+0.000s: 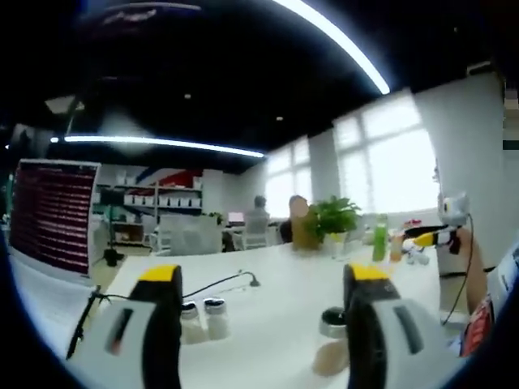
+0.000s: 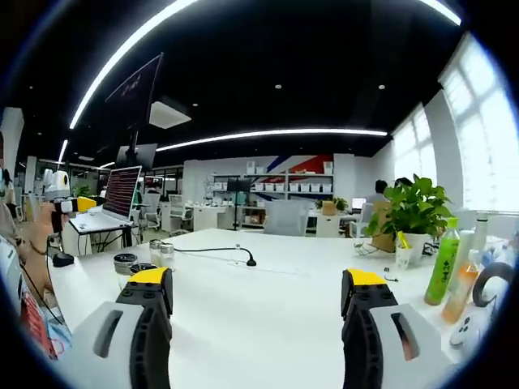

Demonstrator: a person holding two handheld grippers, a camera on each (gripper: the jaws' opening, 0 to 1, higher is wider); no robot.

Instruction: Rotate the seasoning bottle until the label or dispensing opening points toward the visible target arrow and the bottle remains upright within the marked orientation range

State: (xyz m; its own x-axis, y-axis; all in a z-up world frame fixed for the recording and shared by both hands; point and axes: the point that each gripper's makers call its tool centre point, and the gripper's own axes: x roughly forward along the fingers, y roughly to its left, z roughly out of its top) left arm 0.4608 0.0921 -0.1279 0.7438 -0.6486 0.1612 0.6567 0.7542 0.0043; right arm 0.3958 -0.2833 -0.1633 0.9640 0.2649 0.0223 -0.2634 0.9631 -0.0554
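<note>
My two small clear silver-capped seasoning bottles (image 1: 204, 318) stand upright, long axes vertical, on the white table (image 1: 276, 292) between my left gripper's (image 1: 261, 284) spread jaws; label direction unreadable. My right gripper (image 2: 255, 285) gapes empty. Potted green plant (image 2: 413, 207) near bright windows (image 1: 389, 154).

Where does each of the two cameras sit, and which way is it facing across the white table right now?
Left gripper view: rides on the left gripper, looking along the white table at two small shakers, with windows behind.
Right gripper view: rides on the right gripper, facing across the table toward shelves, a green bottle at right.
Shared: the table, the potted plant, the black cable; both grippers stand open, holding nothing.
</note>
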